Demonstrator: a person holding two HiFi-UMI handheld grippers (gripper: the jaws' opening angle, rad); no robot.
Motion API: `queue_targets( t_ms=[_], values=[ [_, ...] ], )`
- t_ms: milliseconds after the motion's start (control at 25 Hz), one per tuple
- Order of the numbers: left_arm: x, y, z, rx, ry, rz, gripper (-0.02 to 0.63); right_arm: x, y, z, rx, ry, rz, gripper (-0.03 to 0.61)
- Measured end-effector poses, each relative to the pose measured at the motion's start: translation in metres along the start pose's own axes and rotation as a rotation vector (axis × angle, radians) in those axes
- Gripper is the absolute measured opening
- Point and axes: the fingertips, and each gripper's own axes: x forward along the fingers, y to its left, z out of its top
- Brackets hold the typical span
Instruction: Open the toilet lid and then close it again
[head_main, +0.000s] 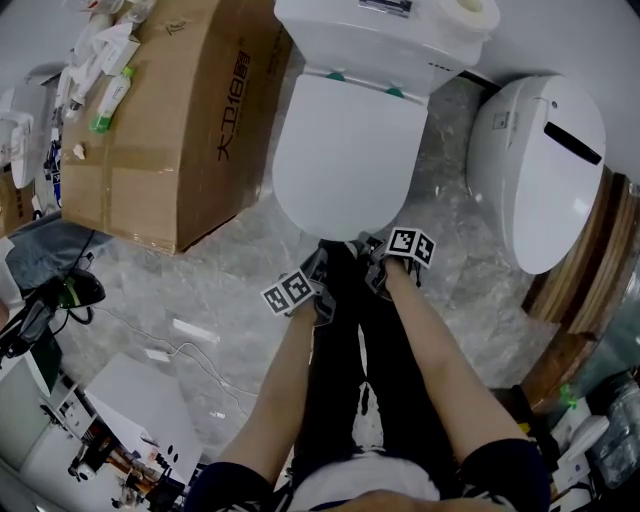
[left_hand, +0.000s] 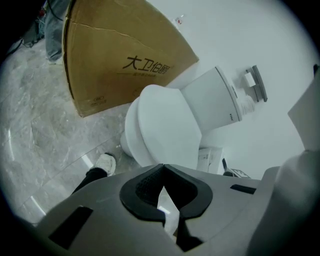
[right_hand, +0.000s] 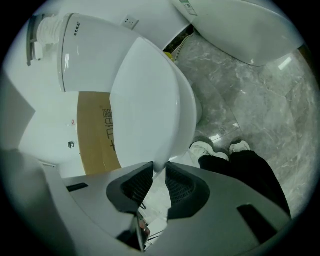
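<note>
A white toilet stands against the wall with its lid (head_main: 345, 150) lying down flat over the bowl. Both grippers are at the lid's front edge. My right gripper (head_main: 370, 252) is shut on the rim of the lid (right_hand: 145, 105); in the right gripper view (right_hand: 159, 167) the thin white edge sits pinched between the ribbed black pads. My left gripper (head_main: 322, 270) is just left of it and short of the lid (left_hand: 165, 130). Its jaws (left_hand: 162, 167) meet at the tips with nothing between them.
A large cardboard box (head_main: 170, 120) stands close on the toilet's left, with packets on top. A second white toilet (head_main: 545, 165) lies to the right on the marble floor. A paper roll (head_main: 470, 12) sits on the tank (head_main: 370, 40). The person's black-trousered legs (head_main: 345, 330) are directly below the grippers.
</note>
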Motion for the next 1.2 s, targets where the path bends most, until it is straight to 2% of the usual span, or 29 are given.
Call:
queue_targets(
  t_ms=[280,720,960,1120,1200],
  values=[
    [0.0,0.001,0.005,0.011,-0.001,-0.015,0.008,0.02,-0.016,0.001,-0.011,0.027,-0.048,0.071],
    [0.013,-0.018,0.005,0.094,0.012,-0.054,0.006,0.039,-0.036,0.007,0.0,0.062,-0.147,0.071],
    [0.01,-0.011,0.005,0.134,0.013,-0.034,0.006,0.047,-0.047,0.011,-0.035,0.079,-0.242,0.071],
    [0.006,-0.004,0.009,0.133,0.005,-0.031,0.006,0.048,-0.048,0.013,-0.036,0.056,-0.24,0.072],
    [0.003,0.001,0.011,0.128,0.0,-0.027,0.006,0.046,-0.048,0.012,-0.055,0.054,-0.267,0.071]
  ],
)
